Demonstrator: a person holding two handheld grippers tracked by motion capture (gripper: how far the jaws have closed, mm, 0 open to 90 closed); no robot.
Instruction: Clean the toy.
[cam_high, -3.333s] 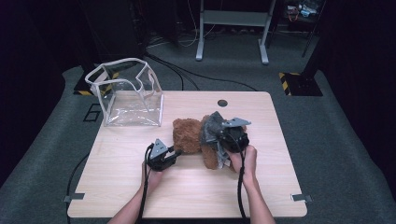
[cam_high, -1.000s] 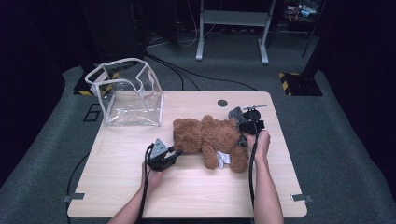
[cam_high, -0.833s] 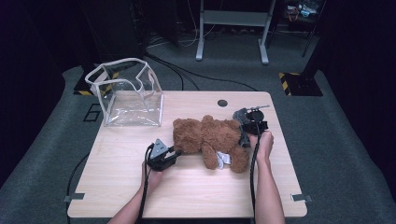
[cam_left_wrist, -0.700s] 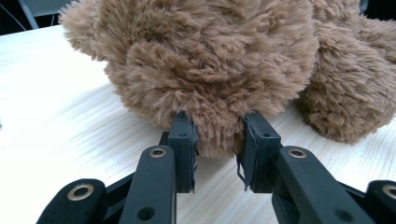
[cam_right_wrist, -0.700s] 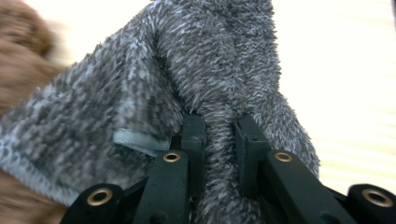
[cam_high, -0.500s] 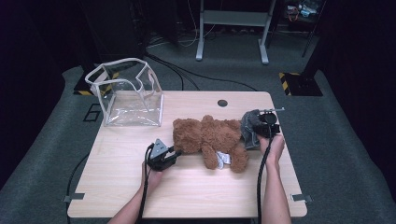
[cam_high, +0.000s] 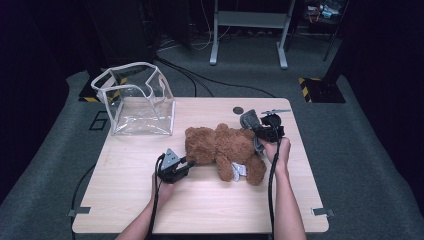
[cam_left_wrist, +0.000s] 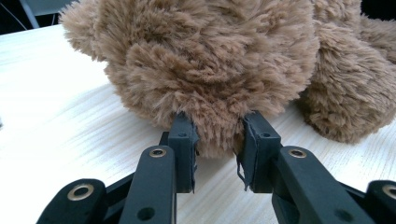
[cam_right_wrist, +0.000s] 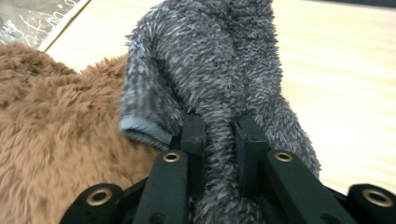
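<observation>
Your right claw (cam_right_wrist: 219, 128) view shows it pinching grey fleece (cam_right_wrist: 219, 60); your left claw (cam_left_wrist: 217, 140) grips the bear (cam_left_wrist: 210, 56). The fleece has come off the bear's back.

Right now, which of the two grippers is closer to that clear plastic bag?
Left. The left gripper pinches the teddy bear's head, below and right of the clear bag; the right gripper holds grey cloth farther right.

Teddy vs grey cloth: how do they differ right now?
The teddy is brown and lies on the table; the grey cloth is lifted at the teddy's far end. The left gripper pinches the teddy's fur; the right gripper pinches the grey cloth. The teddy is far bigger. Both are fluffy.
</observation>
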